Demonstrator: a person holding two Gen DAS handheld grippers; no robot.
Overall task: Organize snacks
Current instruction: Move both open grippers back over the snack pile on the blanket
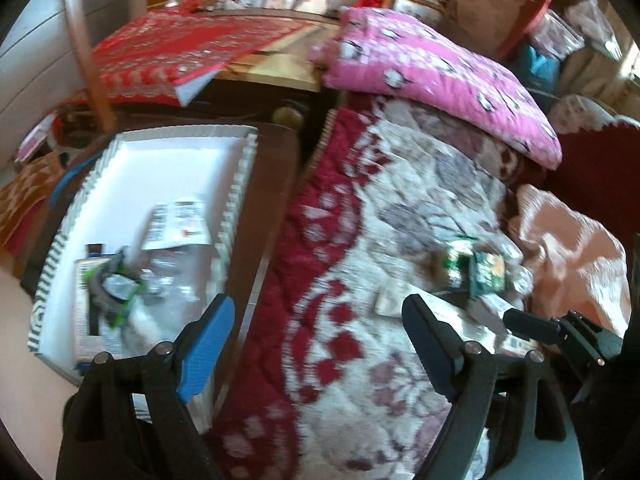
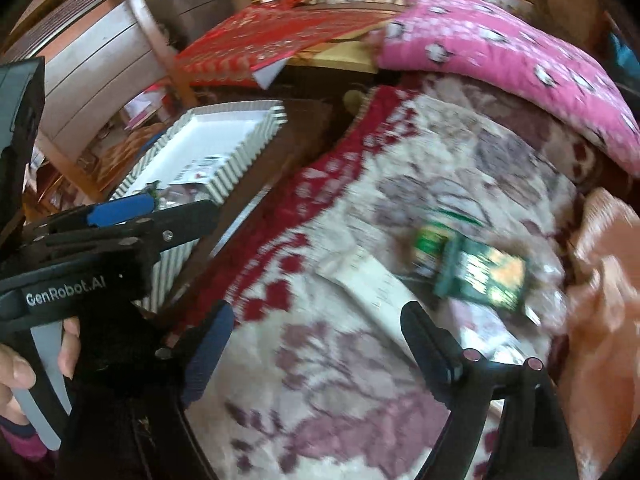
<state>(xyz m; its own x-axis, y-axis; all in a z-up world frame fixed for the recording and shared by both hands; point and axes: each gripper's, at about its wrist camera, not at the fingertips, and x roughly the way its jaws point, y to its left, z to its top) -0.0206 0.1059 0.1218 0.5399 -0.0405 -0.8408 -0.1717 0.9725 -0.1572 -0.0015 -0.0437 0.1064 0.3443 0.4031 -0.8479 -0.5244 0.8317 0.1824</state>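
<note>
"GenRobot.AI" on left gripper (image 2: 176,210); both grippers' jaws spread, empty; green snack packet (image 2: 480,276) print blurred.

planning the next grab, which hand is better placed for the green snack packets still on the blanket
Right, probably. The green snack packets lie just ahead of the right gripper, whose jaws are open and empty. The left gripper, also open, sits nearer the white tray, farther from the packets.
</note>
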